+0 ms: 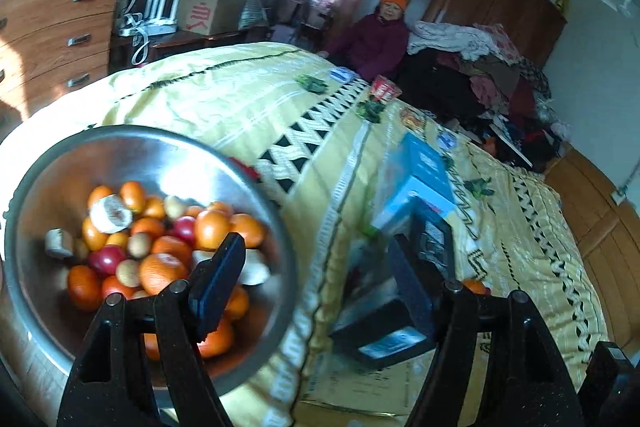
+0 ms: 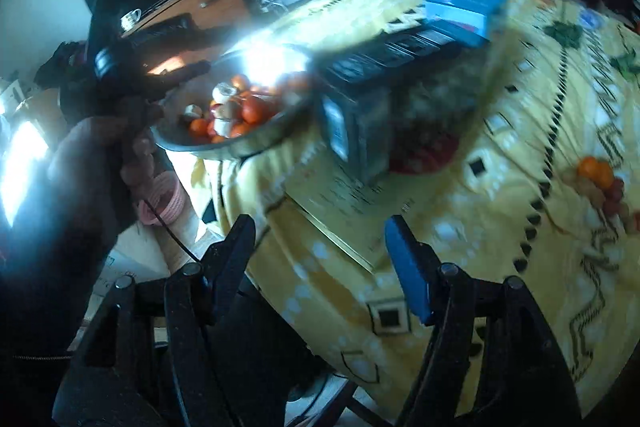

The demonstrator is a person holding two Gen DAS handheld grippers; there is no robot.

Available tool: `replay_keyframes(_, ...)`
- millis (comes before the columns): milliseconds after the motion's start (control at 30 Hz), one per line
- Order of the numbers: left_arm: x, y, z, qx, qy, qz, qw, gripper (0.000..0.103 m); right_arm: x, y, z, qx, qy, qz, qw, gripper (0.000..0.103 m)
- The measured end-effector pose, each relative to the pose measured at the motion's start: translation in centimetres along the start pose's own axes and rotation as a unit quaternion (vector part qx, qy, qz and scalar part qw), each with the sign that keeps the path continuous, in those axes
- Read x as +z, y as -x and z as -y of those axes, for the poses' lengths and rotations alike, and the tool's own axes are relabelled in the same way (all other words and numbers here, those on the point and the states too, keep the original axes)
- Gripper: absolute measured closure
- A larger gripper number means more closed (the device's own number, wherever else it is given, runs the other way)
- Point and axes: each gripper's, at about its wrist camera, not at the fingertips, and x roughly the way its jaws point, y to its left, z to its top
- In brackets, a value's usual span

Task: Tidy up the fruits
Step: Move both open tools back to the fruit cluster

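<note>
A steel bowl (image 1: 160,139) heaped with oranges, small red fruits and pale peeled ones (image 1: 160,247) stands at the left edge of the yellow patterned cover. My left gripper (image 1: 316,287) is open and holds nothing; its left finger hangs over the bowl's right side. In the right wrist view the same bowl (image 2: 240,143) lies far ahead on the left. A small pile of oranges and red fruits (image 2: 600,183) rests on the cover at the right. My right gripper (image 2: 320,259) is open and holds nothing above the cover's near edge. One orange (image 1: 474,285) peeks out behind the left gripper's right finger.
Black boxes (image 2: 360,123) and blue boxes (image 2: 464,11) are stacked mid-cover, on a flat cardboard sheet (image 2: 340,211). A person (image 1: 372,39) sits at the far side. A hand (image 2: 100,147) grips the other tool. A pink basket (image 2: 164,203) sits below; a wooden dresser (image 1: 52,27) stands at the left.
</note>
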Motion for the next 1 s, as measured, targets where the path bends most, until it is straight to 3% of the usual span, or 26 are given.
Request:
replay_keyframes(167, -1.4, -0.9, 8.4, -0.055, -0.067, -0.021, 0.9960, 0.028, -2.5, 3.0, 5.8, -0.041, -0.076, 0.022, 0.996, 0.034)
replay_keyframes(333, -4.3, -0.7, 15.6, -0.103, -0.142, -0.046, 0.9835, 0.028, -5.2, 5.0, 8.6, -0.049, -0.114, 0.038, 0.992, 0.034)
replay_keyframes(467, -7.1, -2.6, 19.5, -0.124, -0.177, -0.090, 0.9721, 0.028, -7.5, 6.1, 10.4, -0.043, -0.139, 0.046, 0.988, 0.034)
replay_keyframes(667, -10.2, -9.4, 23.5, -0.133, -0.212, -0.154, 0.9558, 0.049, -9.5, 6.8, 13.9, -0.044, -0.173, 0.052, 0.983, 0.034)
replay_keyframes(833, -11.5, -17.3, 25.6, -0.132, -0.215, -0.195, 0.9478, 0.071, -10.4, 7.3, 16.9, -0.052, -0.198, 0.054, 0.977, 0.034)
replay_keyframes(1000, -12.9, -23.7, 26.1, -0.114, -0.227, -0.221, 0.9416, 0.078, -11.1, 7.8, 20.0, -0.065, -0.226, 0.045, 0.971, 0.034)
